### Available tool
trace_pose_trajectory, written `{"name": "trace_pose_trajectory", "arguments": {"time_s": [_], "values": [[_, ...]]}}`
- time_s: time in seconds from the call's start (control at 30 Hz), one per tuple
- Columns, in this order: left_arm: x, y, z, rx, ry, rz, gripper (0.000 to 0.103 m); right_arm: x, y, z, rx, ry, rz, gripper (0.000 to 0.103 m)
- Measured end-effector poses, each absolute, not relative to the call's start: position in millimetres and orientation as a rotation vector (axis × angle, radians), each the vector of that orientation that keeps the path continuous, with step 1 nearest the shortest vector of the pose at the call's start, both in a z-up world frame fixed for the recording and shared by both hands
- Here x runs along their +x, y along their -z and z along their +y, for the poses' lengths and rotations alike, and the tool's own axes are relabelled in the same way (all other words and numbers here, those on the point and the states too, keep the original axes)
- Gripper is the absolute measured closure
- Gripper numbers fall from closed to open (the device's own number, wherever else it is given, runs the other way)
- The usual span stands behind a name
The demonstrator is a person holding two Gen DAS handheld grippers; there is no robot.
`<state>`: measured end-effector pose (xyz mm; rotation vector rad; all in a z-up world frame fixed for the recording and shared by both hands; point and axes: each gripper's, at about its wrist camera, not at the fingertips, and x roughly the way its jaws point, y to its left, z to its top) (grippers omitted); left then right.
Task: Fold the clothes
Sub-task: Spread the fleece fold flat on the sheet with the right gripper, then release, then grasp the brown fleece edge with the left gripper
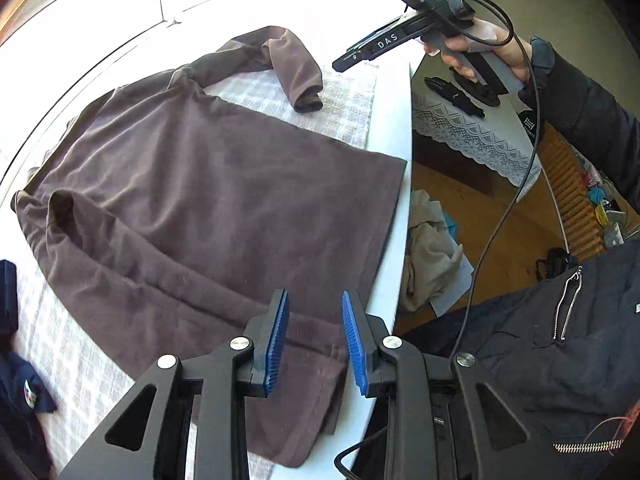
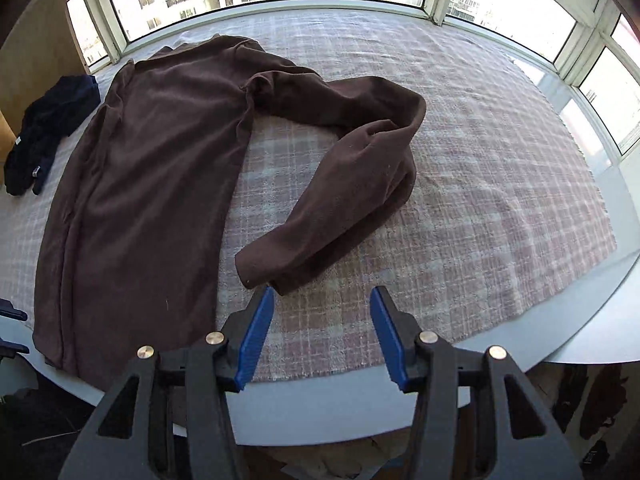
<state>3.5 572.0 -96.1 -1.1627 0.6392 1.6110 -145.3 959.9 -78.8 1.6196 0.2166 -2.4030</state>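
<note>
1. My left gripper (image 1: pixel 314 344) hangs with its blue pads parted, nothing between them, above the brown sweater's (image 1: pixel 200 208) near sleeve at 6 o'clock in the left wrist view.
2. My right gripper (image 2: pixel 322 334) is wide open and empty; its left pad sits just beside the cuff of the other sleeve (image 2: pixel 340 184).
3. The sweater lies flat on the plaid cloth (image 2: pixel 480 184) covering the table (image 2: pixel 600 344).
4. A dark blue garment (image 2: pixel 48 128) lies at 9 o'clock.
</note>
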Motion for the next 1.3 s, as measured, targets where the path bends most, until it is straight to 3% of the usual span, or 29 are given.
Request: {"name": "trace_pose_trajectory", "arguments": {"time_s": [0.23, 0.3, 0.33, 0.7, 0.8, 0.83, 0.9, 0.93, 0.97, 1.07, 1.3], "values": [[-61, 106, 597, -1.261, -1.705, 0.664, 0.074, -162, 104, 951, 1.611, 2.296, 0.179, 0.054], [-84, 104, 602, -1.274, -1.715, 0.664, 0.074, -164, 110, 950, 1.607, 2.261, 0.174, 0.071], [-96, 103, 605, -1.279, -1.719, 0.663, 0.074, -164, 109, 953, 1.602, 2.253, 0.182, 0.099], [-243, 88, 714, -1.186, -1.775, 0.731, 0.073, -150, 58, 1018, 1.612, 2.559, 0.440, 0.100], [-271, 96, 751, -1.118, -1.776, 0.843, 0.071, -152, 58, 1040, 1.670, 2.632, 0.377, 0.100], [-279, 102, 763, -1.097, -1.777, 0.896, 0.068, -151, 58, 1042, 1.670, 2.646, 0.351, 0.098], [-290, 115, 783, -1.068, -1.752, 0.977, 0.066, -148, 59, 1043, 1.674, 2.661, 0.314, 0.080], [-294, 122, 792, -1.058, -1.733, 1.015, 0.066, -146, 61, 1041, 1.680, 2.652, 0.312, 0.054], [-297, 130, 800, -1.049, -1.713, 1.054, 0.066, -145, 65, 1040, 1.691, 2.652, 0.305, 0.040], [-305, 151, 816, -1.043, -1.662, 1.125, 0.066, -144, 81, 1042, 1.736, 2.665, 0.278, 0.039], [-318, 175, 831, -1.059, -1.575, 1.105, 0.066, -162, 102, 1062, 1.822, 2.692, 0.112, 0.039]]}}
